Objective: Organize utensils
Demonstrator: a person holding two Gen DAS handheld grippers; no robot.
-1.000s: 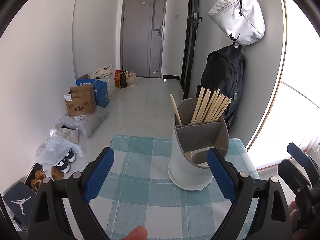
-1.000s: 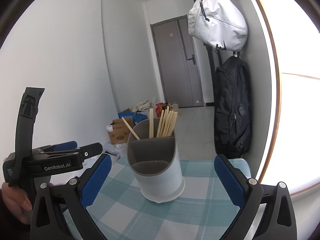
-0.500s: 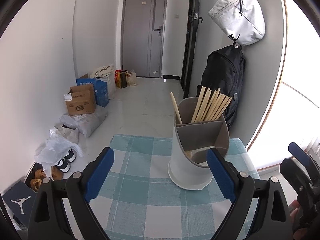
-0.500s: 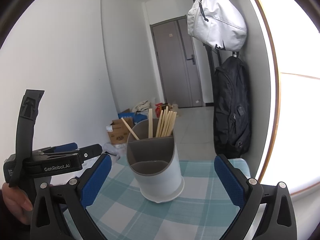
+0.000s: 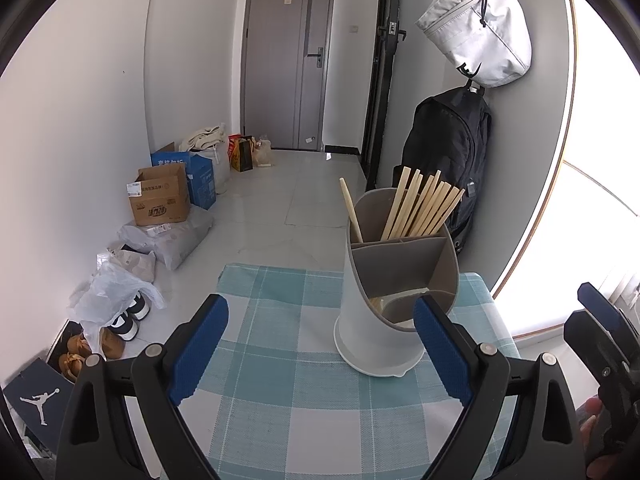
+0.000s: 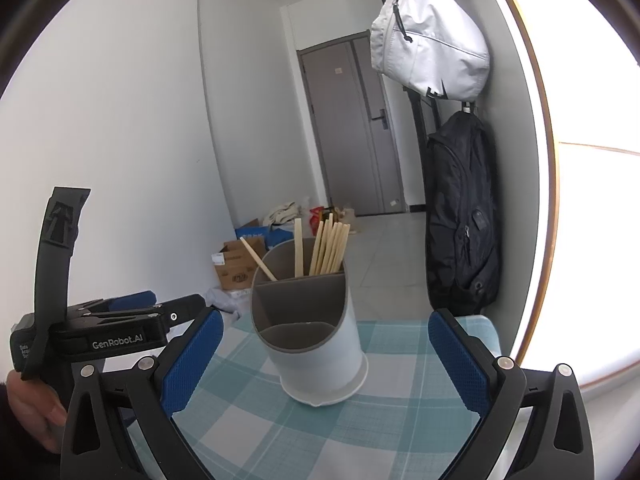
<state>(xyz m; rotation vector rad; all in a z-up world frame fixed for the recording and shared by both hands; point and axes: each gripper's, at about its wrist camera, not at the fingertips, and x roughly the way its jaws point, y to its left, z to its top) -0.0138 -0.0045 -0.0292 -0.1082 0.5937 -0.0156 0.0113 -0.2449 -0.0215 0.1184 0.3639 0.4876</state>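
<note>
Little has shifted: pale wooden chopsticks (image 5: 420, 208) stand in grey-and-white divided plastic holder (image 6: 312, 320) ahead. My left gripper (image 5: 320, 354) and right gripper (image 6: 322, 358) gape wide, empty; nothing loose shows, so I hold clear.

White walls (image 5: 100, 100); grey door (image 5: 288, 60); pale tiled floor (image 5: 280, 208); bright window (image 5: 600, 160); boxes (image 5: 160, 200), hung white bag (image 5: 480, 28), black backpack (image 5: 444, 148).

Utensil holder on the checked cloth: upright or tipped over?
Upright. The utensil holder stands on its base on the tablecloth, opening upward, with chopsticks sticking up from the rear compartment.
</note>
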